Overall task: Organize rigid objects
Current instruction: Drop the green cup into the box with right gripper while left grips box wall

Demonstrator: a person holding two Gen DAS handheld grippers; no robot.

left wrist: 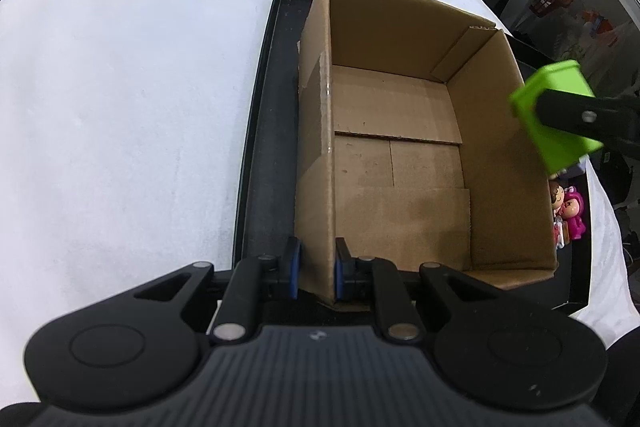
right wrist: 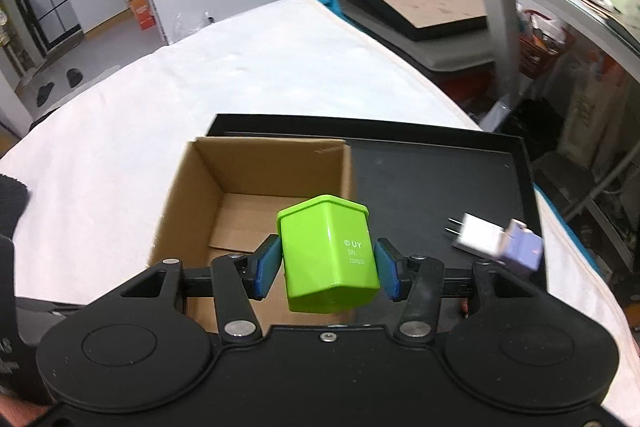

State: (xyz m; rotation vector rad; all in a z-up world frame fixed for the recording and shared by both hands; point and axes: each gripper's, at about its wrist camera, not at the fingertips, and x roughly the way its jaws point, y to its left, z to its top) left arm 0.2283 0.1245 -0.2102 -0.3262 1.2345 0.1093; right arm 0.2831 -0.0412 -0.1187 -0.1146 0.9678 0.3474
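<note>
— Left gripper?
— Pinched on the near left wall of the brown box.
— Right gripper?
— Squeezed on a green cup, held tipped in the air over the box's right edge.
— Under the box?
— Black tray on a white cloth.
— On the tray too?
— White plug, purple block, pink toy beside the box.

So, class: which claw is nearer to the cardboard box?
Left. The left claw is clamped on the cardboard box's near-left wall, touching it. The right claw holds a green block above the box's right edge, not touching it.
</note>
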